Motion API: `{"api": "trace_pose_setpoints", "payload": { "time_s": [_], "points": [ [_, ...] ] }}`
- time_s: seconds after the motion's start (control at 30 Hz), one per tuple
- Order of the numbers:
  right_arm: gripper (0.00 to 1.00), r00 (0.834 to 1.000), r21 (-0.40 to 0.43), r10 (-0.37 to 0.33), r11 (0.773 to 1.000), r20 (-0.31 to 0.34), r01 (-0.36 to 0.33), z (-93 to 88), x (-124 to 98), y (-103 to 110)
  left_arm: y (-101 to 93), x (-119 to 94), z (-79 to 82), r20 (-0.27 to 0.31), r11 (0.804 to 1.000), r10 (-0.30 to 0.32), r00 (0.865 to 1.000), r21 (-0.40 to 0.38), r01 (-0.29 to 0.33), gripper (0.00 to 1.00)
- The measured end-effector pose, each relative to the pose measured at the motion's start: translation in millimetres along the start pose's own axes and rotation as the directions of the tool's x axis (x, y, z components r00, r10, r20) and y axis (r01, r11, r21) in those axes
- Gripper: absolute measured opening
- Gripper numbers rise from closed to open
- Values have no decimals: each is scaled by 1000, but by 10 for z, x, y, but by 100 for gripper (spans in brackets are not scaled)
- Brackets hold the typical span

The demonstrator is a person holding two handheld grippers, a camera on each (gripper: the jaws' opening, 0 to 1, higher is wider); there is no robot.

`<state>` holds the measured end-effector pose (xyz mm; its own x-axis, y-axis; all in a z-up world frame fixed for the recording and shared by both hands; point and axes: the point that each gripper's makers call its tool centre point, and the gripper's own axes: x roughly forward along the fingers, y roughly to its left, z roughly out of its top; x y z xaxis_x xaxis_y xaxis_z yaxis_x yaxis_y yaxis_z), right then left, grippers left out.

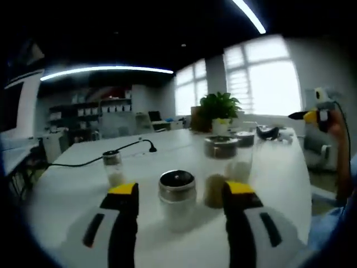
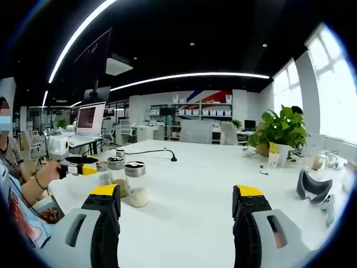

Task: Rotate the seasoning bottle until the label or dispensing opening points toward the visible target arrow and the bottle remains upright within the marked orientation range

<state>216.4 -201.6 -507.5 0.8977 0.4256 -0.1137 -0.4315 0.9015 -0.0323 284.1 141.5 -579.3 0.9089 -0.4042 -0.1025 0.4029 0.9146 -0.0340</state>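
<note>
White office table (image 1: 279,184) carrying several clear glass seasoning bottles with metal lids. Nearest bottle (image 1: 177,198) upright just beyond the left claw (image 1: 183,202), between its wide-spread jaws. Right claw (image 2: 178,204) wide, empty, bottles (image 2: 136,184) off left. Likely light, rigid, slippery, breakable; best gripped mid-body below the lid.

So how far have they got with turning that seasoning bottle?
Nothing looks done yet. The left tool is open, its jaws either side of the nearest bottle without gripping it; the bottle stands upright on the table. The right tool is open over bare table, away from the bottles. Gripping and turning are still to come. I can't make out any target arrow.
</note>
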Motion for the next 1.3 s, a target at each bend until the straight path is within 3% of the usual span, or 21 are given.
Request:
{"api": "trace_pose_setpoints", "payload": {
  "time_s": [0.07,0.1,0.3,0.37,0.43,0.63,0.77,0.9,1.3],
  "points": [
    [85,1000,-3,-5,1000,-3,5,3,-19,-16,-30,2,80,49,1000,8,999,-13,-7,52],
    [85,1000,-2,-6,1000,0,6,12,-45,-23,15,4,79,51,998,54,997,-27,-53,54],
    [85,1000,-1,-23,1000,22,23,69,-128,-72,1,82,71,63,991,121,991,-64,-117,52],
    [85,999,0,-30,1000,27,30,78,-138,-93,-6,93,127,88,992,124,988,-49,-120,48],
    [85,999,1,-34,999,27,33,76,-143,-111,53,98,105,73,987,161,984,-34,-159,48],
    [85,999,10,-40,999,17,39,46,-138,-118,14,130,35,54,988,149,987,-42,-147,47],
    [85,999,7,-36,999,21,36,66,-146,-103,75,130,28,47,983,184,982,-14,-183,39],
    [85,999,8,-38,999,22,38,67,-144,-106,23,166,-9,31,988,151,988,-38,-150,32],
    [85,999,9,-44,999,18,44,60,-143,-124,13,184,-15,31,993,117,993,-20,-117,32]
  ]
}}
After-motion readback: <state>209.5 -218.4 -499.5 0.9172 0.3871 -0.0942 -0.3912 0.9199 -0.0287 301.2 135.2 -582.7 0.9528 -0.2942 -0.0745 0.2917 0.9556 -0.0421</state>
